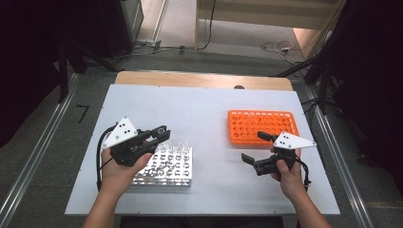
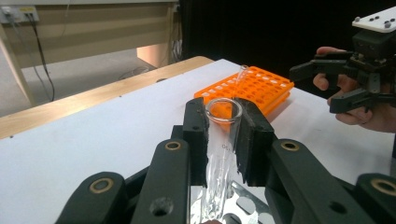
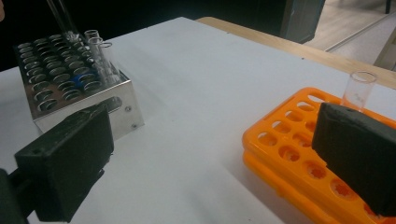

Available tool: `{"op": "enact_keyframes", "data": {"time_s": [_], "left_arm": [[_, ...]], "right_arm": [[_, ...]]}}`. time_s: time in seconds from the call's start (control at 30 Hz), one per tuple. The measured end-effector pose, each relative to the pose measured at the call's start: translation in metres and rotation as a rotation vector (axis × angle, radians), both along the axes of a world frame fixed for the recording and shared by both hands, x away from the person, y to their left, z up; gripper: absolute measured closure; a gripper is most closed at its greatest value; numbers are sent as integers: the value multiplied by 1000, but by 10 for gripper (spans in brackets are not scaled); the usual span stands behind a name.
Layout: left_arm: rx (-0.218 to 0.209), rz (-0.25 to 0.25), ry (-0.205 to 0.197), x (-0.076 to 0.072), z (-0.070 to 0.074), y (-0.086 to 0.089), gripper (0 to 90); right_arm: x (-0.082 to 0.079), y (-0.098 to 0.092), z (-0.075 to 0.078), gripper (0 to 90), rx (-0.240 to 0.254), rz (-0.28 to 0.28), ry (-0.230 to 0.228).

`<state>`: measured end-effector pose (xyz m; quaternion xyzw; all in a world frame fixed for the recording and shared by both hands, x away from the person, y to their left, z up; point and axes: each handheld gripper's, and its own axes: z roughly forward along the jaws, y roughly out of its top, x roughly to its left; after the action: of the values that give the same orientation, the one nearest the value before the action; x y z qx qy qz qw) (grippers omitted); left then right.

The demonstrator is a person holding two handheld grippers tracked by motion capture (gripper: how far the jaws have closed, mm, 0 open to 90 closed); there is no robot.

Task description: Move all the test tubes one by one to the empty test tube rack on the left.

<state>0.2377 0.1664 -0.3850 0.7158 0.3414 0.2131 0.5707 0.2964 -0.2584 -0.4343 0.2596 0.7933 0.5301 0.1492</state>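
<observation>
Two racks sit on the bench (image 1: 204,109). The left tool (image 1: 159,133) clenches a glass tube (image 2: 222,140) above the steel rack (image 1: 166,167), likely bound for the orange rack (image 1: 262,125); the right tool (image 1: 259,147) waits released beside that orange rack.

bare table (image 1: 209,118) between metal rack (image 1: 166,167), orange rack (image 1: 261,126)
</observation>
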Motion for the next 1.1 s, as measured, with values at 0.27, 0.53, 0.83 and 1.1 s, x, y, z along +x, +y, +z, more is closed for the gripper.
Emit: {"op": "enact_keyframes", "data": {"time_s": [0.27,0.53,0.83,1.1], "left_arm": [[6,30,19,4,-9,9,759],[18,59,58,11,-23,12,759],[44,74,83,18,-34,8,759],[86,76,105,19,-41,1,759]], "right_arm": [[3,-8,0,0,7,-23,7],[4,-11,-1,0,8,-27,2],[4,-11,0,0,8,-29,1],[4,-12,0,0,8,-32,-1]]}}
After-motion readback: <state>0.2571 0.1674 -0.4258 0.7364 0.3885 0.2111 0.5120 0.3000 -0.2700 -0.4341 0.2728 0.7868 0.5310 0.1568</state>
